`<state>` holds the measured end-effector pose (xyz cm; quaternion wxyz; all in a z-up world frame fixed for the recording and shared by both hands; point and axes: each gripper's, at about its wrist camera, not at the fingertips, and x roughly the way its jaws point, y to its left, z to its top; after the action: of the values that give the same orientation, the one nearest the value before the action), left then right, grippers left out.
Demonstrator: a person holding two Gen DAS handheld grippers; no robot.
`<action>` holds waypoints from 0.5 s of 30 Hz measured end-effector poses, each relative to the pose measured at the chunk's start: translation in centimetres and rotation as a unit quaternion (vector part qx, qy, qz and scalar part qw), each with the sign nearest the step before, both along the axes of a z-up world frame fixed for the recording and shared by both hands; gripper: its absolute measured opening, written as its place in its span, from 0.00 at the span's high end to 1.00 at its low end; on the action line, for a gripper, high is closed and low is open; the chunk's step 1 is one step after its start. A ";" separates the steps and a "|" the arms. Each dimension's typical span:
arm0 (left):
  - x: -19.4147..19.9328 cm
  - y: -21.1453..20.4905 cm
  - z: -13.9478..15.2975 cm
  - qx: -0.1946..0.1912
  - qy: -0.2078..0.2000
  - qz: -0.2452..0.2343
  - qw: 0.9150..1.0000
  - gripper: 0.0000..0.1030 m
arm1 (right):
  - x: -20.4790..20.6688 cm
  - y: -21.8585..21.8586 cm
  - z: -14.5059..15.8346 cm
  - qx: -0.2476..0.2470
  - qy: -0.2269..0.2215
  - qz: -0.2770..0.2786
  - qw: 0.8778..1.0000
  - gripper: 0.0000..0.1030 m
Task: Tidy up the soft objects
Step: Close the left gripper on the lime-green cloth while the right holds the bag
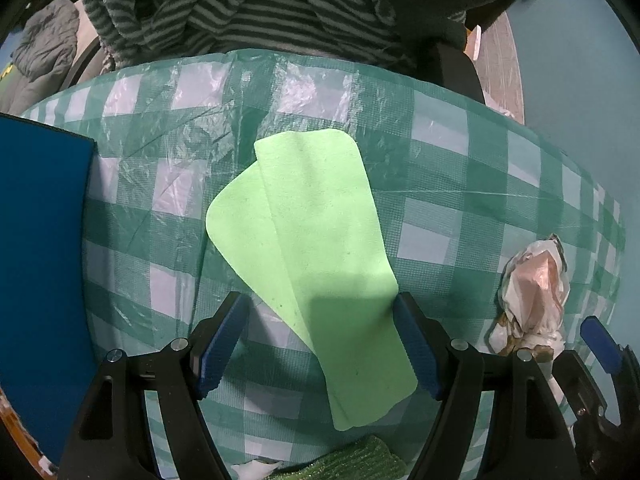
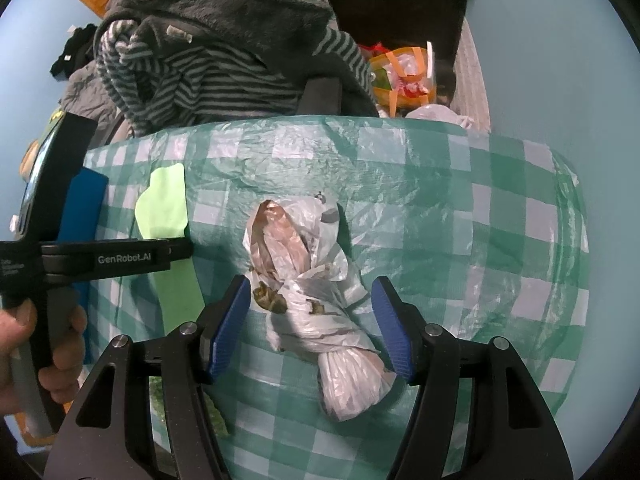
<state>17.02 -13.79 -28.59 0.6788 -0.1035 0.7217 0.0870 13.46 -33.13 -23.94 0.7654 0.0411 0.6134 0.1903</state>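
On checkered tabletop (image 1: 460, 168): green foam sheet (image 1: 312, 240) lies flat between spread left tool (image 1: 320, 340) pads. Knotted plastic bag (image 2: 320, 312) lies between spread right tool (image 2: 310, 328) pads, untouched.

One light green foam sheet (image 1: 316, 264) at centre, one knotted plastic bag (image 1: 532, 292) at three o'clock, one blue pad (image 1: 40, 260) at nine o'clock, two grippers.

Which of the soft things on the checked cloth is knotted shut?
The white plastic bag, between the right gripper's open jaws. The green foam sheet lies flat and folded.
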 end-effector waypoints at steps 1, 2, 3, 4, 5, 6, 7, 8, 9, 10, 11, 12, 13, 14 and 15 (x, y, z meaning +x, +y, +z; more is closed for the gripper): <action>-0.1 -0.1 0.0 0.001 -0.001 -0.001 1.000 0.25 | 0.0 0.1 0.0 0.000 0.001 0.002 1.000 0.38; -0.1 -0.1 0.0 0.002 -0.001 -0.003 1.000 0.26 | 0.1 0.1 0.0 -0.001 0.002 0.005 1.000 0.38; -0.2 -0.1 0.1 0.002 -0.002 -0.004 1.000 0.27 | 0.2 0.2 -0.1 -0.003 0.003 0.007 1.000 0.38; -0.2 -0.1 0.1 0.003 -0.004 -0.006 1.000 0.29 | 0.2 0.2 -0.1 -0.004 0.003 0.009 1.000 0.37; -0.3 -0.1 0.2 0.004 -0.006 -0.010 1.000 0.33 | 0.3 0.3 -0.1 -0.005 0.003 0.011 1.000 0.37; -0.3 -0.2 0.3 0.004 -0.007 -0.014 1.000 0.36 | 0.4 0.3 -0.1 -0.006 0.004 0.012 1.000 0.37; -0.4 -0.4 0.6 0.005 -0.009 -0.021 1.000 0.41 | 0.4 0.4 -0.2 -0.008 0.004 0.014 1.000 0.37; -0.4 -0.5 0.6 0.005 -0.010 -0.026 1.000 0.44 | 0.6 0.4 -0.2 -0.009 0.005 0.016 1.000 0.37; -0.4 -0.6 0.8 0.006 -0.012 -0.034 0.999 0.51 | 0.6 0.5 -0.2 -0.010 0.005 0.017 1.000 0.37; -0.3 -0.7 0.8 0.006 -0.013 -0.038 0.999 0.58 | 0.7 0.5 -0.2 -0.011 0.005 0.017 1.000 0.37; -0.3 -0.8 0.9 0.007 -0.015 -0.045 0.999 0.66 | 0.7 0.6 -0.2 -0.012 0.005 0.019 1.000 0.37; -0.3 -0.9 1.0 0.007 -0.016 -0.050 0.999 0.71 | 0.8 0.6 -0.3 -0.013 0.004 0.021 1.000 0.37; -0.3 -0.9 1.0 0.006 -0.016 -0.053 0.998 0.80 | 0.8 0.7 -0.3 -0.015 0.004 0.025 1.000 0.37; -0.4 -0.9 1.0 0.005 -0.014 -0.057 0.998 0.87 | 0.8 0.8 -0.3 -0.018 0.003 0.028 0.999 0.37; -0.4 -0.8 1.0 0.003 -0.013 -0.058 0.998 0.89 | 0.9 1.0 -0.4 -0.021 0.003 0.034 0.999 0.37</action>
<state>16.58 -14.63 -27.57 0.6923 -0.0607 0.7175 0.0481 14.32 -32.17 -24.31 0.7576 0.0051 0.6202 0.2032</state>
